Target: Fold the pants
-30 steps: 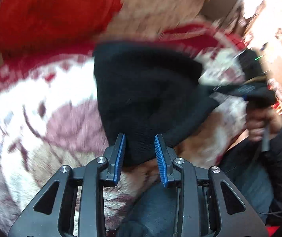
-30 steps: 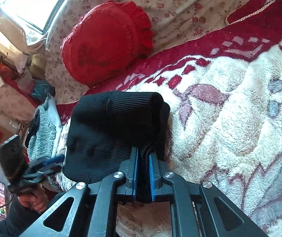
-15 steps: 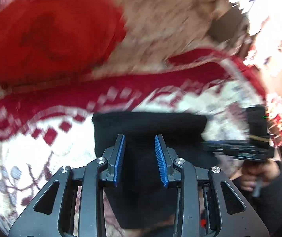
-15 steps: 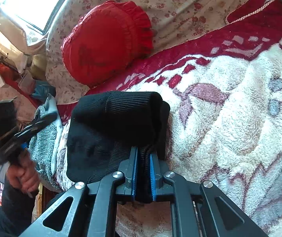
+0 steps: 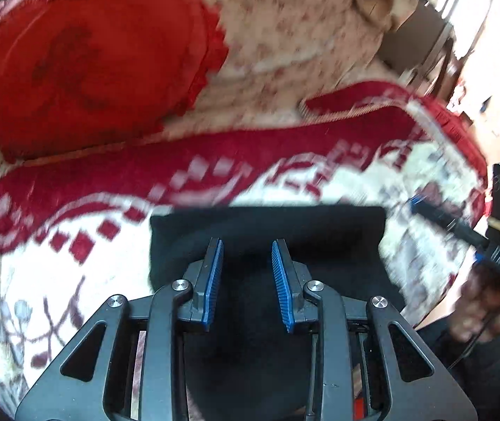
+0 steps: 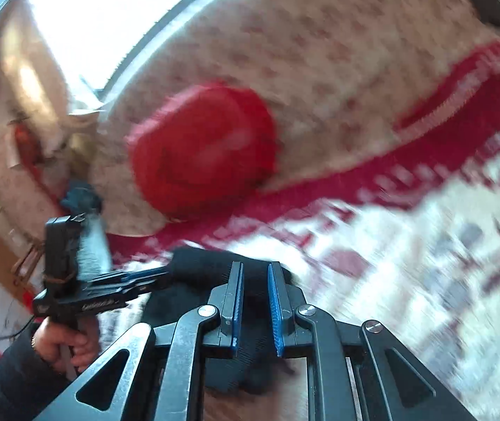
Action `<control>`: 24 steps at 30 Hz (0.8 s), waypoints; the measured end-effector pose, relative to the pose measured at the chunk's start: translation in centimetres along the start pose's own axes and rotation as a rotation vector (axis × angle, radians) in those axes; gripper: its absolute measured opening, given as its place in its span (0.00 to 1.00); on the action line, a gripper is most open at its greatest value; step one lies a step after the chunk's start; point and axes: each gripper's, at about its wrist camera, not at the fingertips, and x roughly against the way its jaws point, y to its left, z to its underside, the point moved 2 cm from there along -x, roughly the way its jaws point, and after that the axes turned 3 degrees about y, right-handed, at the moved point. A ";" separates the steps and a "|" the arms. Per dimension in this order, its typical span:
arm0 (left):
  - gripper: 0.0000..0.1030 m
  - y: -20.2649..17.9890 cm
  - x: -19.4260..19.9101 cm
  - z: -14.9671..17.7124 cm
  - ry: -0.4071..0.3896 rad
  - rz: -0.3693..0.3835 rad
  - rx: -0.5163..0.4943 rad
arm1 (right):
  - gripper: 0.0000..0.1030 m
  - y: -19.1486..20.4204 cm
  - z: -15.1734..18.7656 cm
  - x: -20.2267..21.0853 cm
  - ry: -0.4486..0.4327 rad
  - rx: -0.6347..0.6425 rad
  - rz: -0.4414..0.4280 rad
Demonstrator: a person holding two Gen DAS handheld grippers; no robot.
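While folded pants (image 5: 267, 228) lie under both, left hand-held gripper (image 5: 246, 284) and right (image 6: 254, 303) gape

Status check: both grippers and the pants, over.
Left gripper open above black pants. Right gripper open, nothing gripped. Pants folded on blanket. Nothing in the way.

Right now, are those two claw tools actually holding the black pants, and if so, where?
Neither is. The left gripper and right gripper both stand open over the folded black pants, with a clear gap between the blue pads and no cloth pinched.
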 end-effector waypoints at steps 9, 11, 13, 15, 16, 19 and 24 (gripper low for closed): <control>0.26 1.2 -4.3 -0.1 0.115 -0.016 0.085 | 0.12 -1.9 1.0 -8.2 0.203 -0.017 0.150; 0.26 0.5 -3.0 -0.2 0.094 -0.028 0.059 | 0.12 -1.8 1.2 -7.8 0.201 -0.017 0.140; 0.26 0.3 -0.5 0.3 0.044 0.011 0.056 | 0.12 -1.4 1.1 -6.5 0.175 -0.012 0.127; 0.26 0.3 1.9 1.5 0.003 0.059 0.051 | 0.12 -0.6 0.9 -4.6 0.130 -0.002 0.083; 0.26 0.4 2.6 2.0 -0.006 0.078 0.049 | 0.12 0.0 1.0 -3.4 0.105 0.011 0.055; 0.26 1.1 2.4 4.2 0.025 0.116 0.073 | 0.14 2.5 1.8 -1.1 0.091 0.095 -0.053; 0.25 1.7 -0.1 5.2 0.083 0.152 0.114 | 0.21 2.6 5.4 -4.8 0.277 0.126 -0.003</control>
